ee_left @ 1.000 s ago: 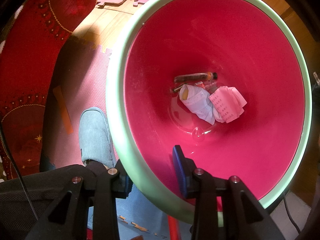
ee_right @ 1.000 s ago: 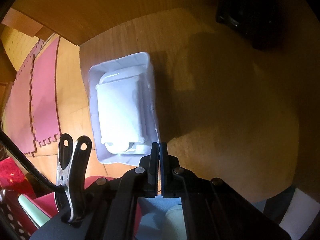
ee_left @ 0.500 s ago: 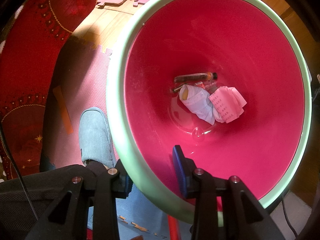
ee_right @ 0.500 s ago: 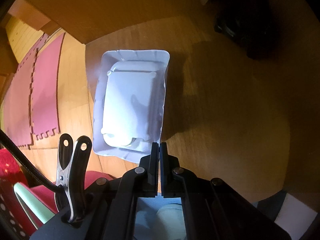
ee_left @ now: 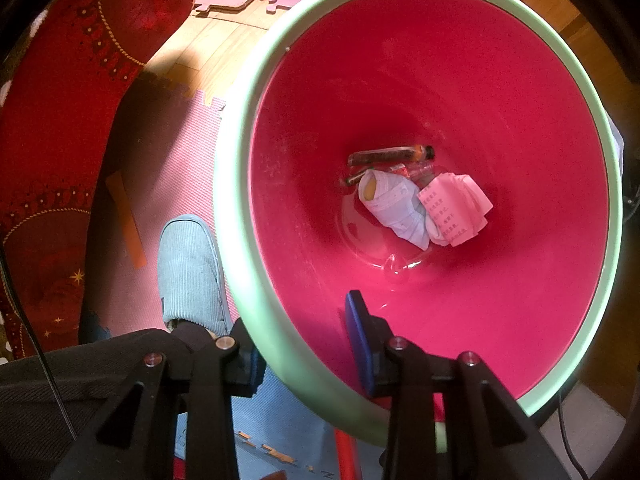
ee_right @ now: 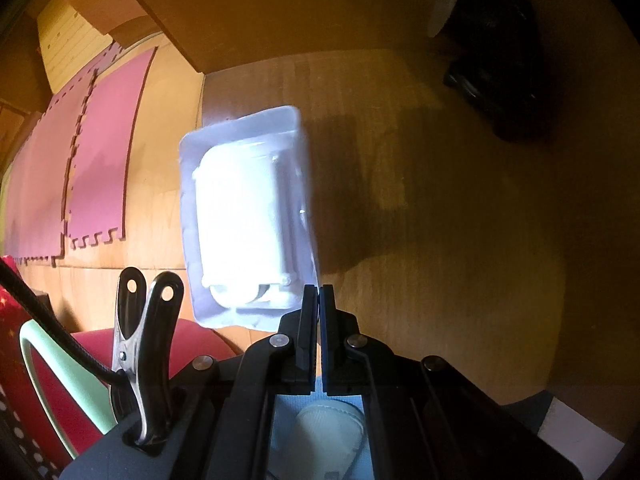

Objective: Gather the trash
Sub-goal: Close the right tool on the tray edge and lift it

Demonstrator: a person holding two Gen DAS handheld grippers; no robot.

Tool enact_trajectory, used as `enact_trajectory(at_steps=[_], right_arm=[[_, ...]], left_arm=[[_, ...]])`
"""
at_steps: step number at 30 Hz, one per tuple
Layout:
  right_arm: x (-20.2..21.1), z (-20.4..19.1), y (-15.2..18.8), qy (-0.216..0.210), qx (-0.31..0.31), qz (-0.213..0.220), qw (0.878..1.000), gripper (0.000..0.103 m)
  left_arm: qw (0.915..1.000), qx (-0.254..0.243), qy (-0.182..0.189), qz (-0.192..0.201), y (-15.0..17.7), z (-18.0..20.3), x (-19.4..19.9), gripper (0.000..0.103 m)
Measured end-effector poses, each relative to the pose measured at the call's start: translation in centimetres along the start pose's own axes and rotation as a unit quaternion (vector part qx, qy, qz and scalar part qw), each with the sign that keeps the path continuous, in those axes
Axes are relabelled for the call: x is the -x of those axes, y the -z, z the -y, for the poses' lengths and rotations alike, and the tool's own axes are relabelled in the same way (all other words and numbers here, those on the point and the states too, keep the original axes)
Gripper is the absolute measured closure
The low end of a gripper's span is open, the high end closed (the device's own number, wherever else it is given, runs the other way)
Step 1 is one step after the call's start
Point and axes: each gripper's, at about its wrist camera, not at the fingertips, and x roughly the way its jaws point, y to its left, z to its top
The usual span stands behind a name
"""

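A red bin with a pale green rim (ee_left: 232,200) fills the left wrist view. My left gripper (ee_left: 302,332) is shut on its near wall, one finger outside and one inside. At the bin's bottom lie a crumpled white wrapper (ee_left: 394,208), a pink printed paper (ee_left: 456,210) and a brown tube (ee_left: 390,156). In the right wrist view my right gripper (ee_right: 319,300) is shut on the near corner of a white plastic tray (ee_right: 244,216). The tray hangs tilted above the wooden table (ee_right: 440,240).
A person's grey slipper (ee_left: 188,276) stands on pink foam mats beside the bin, with a red patterned cushion (ee_left: 60,100) to the left. A dark object (ee_right: 496,68) sits at the table's far right. The bin's rim (ee_right: 44,364) shows at lower left below the table.
My right gripper has risen and rolled with the white tray, which now hangs clear of the table and looks larger. The left gripper and the bin have not moved.
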Motion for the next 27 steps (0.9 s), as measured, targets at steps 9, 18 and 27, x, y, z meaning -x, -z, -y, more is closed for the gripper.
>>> enact_trajectory(at_steps=[9,18,27], right_arm=[[1.5,-1.0,-0.4,-0.018,0.010,0.012,1.000,0.101],[3.2,-3.4,-0.7,-0.036,0.033,0.024,0.999,0.101],[4.4,-5.2,-0.7,-0.049,0.050,0.029,0.997,0.101]], left_arm=[[1.0000,0.000,0.000,0.000,0.0,0.1,0.0,0.067],[1.0000,0.000,0.000,0.000,0.0,0.1,0.0,0.067],[1.0000,0.000,0.000,0.000,0.0,0.1,0.0,0.067]])
